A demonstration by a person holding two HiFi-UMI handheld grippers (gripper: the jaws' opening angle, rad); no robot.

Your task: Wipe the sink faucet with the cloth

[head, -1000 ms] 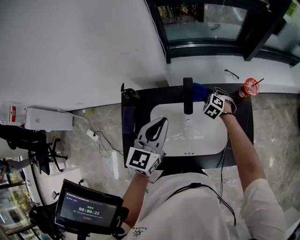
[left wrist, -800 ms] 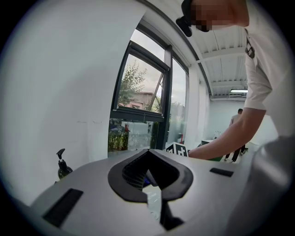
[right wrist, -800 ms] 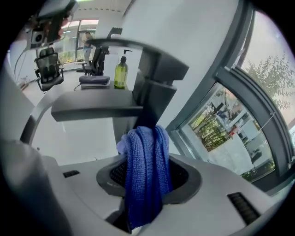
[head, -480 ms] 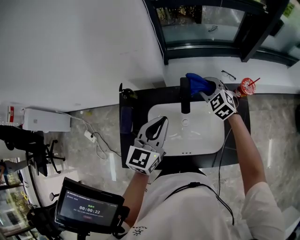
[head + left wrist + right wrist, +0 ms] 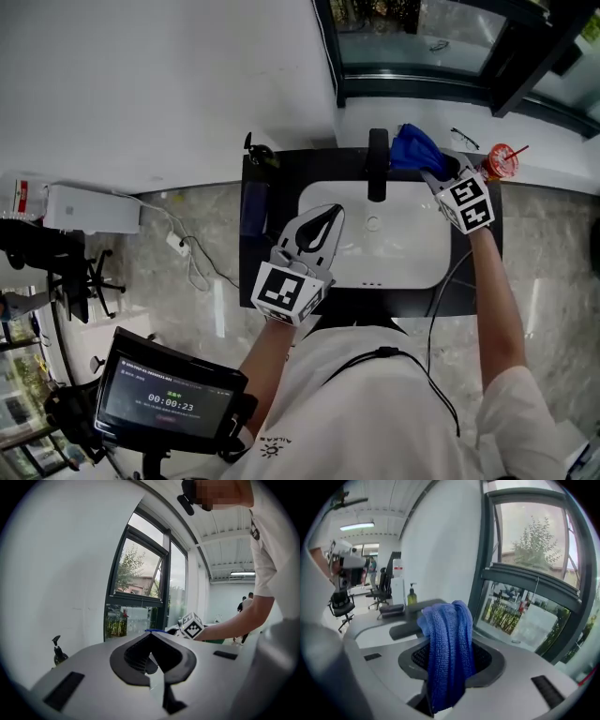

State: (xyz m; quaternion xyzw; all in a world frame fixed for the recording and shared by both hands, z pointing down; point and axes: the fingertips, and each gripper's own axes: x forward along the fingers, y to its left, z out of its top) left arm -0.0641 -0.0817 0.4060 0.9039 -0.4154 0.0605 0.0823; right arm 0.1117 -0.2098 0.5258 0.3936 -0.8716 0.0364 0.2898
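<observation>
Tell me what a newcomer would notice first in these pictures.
The bright blue cloth stands out first, clamped in the right gripper beside the top of the black faucet at the back of the white sink. Next comes the left gripper, jaws together and empty, hovering over the sink's left edge. A red cup stands on the white ledge to the right.

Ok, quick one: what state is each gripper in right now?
Left gripper: closed, nothing between the jaws.
Right gripper: closed on the blue cloth.
</observation>
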